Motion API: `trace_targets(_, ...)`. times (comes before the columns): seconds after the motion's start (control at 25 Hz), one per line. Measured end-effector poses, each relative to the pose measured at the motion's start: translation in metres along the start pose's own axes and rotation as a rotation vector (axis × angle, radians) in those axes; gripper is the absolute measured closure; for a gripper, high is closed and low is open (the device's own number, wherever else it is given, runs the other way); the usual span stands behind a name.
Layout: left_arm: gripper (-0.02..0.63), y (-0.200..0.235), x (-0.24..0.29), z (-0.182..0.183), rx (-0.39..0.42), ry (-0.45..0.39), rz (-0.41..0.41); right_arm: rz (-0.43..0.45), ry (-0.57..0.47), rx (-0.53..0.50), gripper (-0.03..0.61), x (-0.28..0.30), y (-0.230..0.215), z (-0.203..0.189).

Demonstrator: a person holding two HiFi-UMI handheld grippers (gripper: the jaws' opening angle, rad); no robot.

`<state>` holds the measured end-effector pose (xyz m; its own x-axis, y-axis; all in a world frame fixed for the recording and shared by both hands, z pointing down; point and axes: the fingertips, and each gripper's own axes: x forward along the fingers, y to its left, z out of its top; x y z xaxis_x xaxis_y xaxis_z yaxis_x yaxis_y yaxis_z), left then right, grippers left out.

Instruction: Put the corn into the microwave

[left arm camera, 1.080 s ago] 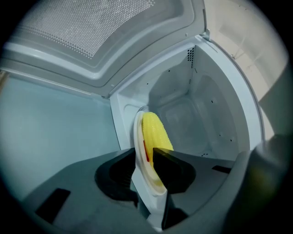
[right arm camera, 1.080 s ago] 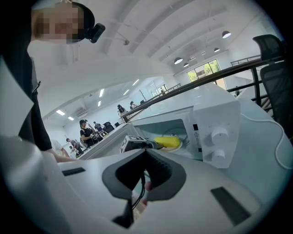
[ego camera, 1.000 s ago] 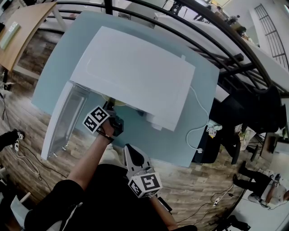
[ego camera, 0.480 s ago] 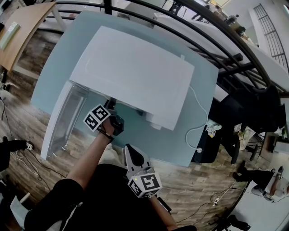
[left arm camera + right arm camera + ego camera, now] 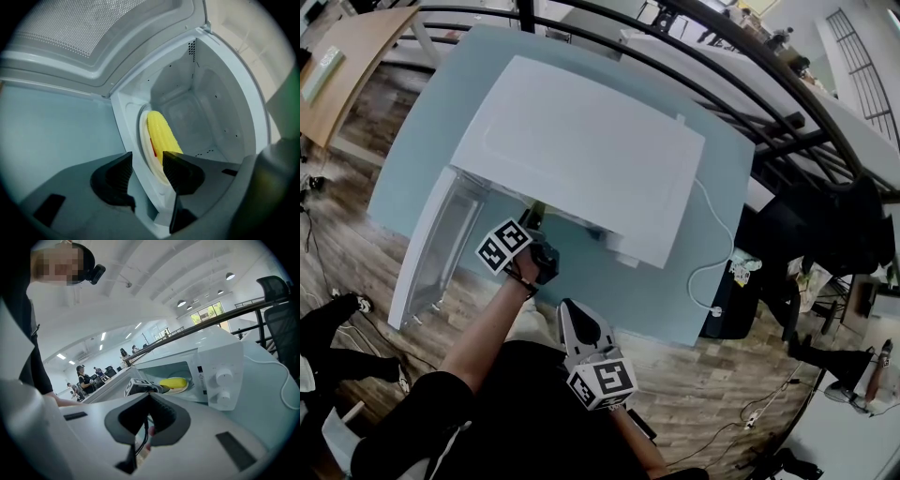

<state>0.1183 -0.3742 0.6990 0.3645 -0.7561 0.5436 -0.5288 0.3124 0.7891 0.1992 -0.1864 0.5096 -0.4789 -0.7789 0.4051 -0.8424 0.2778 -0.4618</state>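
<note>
The yellow corn lies on the white plate inside the white microwave, whose door hangs open to the left. My left gripper is at the oven's mouth. It is open, its jaws stand apart just short of the corn, and nothing is between them. From the right gripper view I see the corn in the cavity with the left gripper in front of it. My right gripper is held back near my body, shut and empty.
The microwave stands on a pale blue glass table. Its white cable runs off the right edge. A black railing curves behind the table, and a dark chair stands at the right. A person stands on the wooden floor at the left.
Both grippers stay where they were. The person on the floor at the left edge has stepped further into view.
</note>
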Motion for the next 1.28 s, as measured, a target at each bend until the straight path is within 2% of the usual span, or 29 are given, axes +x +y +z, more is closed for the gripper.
trace_targets(0.28,0.432,0.006,-0.028,-0.007,0.068,0.034,-0.026,0.003,-0.014,0.004,0.569,-0.001,0.012,-0.004)
trace_targets(0.44,0.555,0.006,-0.047,-0.009,0.127,0.044,-0.035,-0.002,-0.025,0.008,0.569,-0.004,0.019,-0.008)
trace_targets(0.64,0.611,0.001,-0.069,-0.015,0.179,0.067,-0.074,-0.012,-0.04,0.021,0.569,-0.01,0.028,-0.012)
trace_targets(0.96,0.611,-0.014,-0.106,-0.024,0.283,0.103,-0.171,-0.034,-0.068,0.033,0.569,-0.021,0.039,-0.021)
trace_targets(1.12,0.611,-0.027,-0.129,-0.028,0.373,0.115,-0.234,-0.041,-0.08,0.039,0.569,-0.026,0.045,-0.024)
trace_targets(1.28,0.612,-0.039,-0.151,-0.033,0.495,0.119,-0.296,-0.05,-0.092,0.046,0.569,-0.03,0.048,-0.028)
